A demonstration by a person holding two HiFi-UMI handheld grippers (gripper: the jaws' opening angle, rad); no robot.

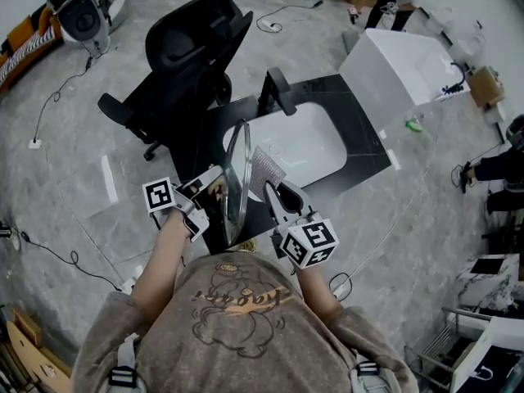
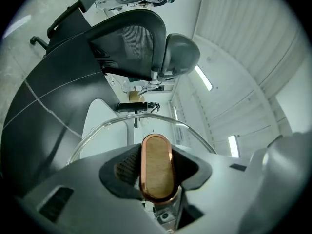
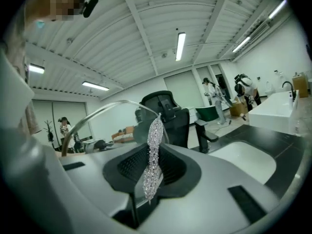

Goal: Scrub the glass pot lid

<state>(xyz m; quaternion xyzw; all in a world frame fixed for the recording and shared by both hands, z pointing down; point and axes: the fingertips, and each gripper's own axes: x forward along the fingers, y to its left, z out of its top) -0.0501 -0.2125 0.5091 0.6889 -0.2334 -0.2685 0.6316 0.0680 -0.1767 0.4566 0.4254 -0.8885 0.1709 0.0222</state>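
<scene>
Glass likely made the pot lid (image 1: 236, 182) stiff, slippery and breakable, so its knob (image 2: 157, 167) seemed the safest hold. The left gripper (image 1: 214, 189) clamped that knob, holding the lid on edge above the sink (image 1: 304, 147). The right gripper (image 1: 273, 195) pinched a silvery scrubbing mesh (image 1: 264, 170).

The room reads as a large open lab or test studio, not a home kitchen. A lone black counter (image 1: 360, 150) with a white sink (image 1: 299, 146) and black faucet (image 1: 278, 91) stands free on a wide grey stone-patterned floor (image 1: 65, 178), where a cable (image 1: 59, 94) trails loose and a black office chair (image 1: 192, 51) sits beside it. A cardboard box (image 1: 488, 84) and a white cabinet (image 1: 393, 72) stand nearby, and the right gripper view shows a ribbed ceiling (image 3: 146, 43) with strip lights (image 3: 180, 45) and people (image 3: 209, 89) standing at work farther off.
</scene>
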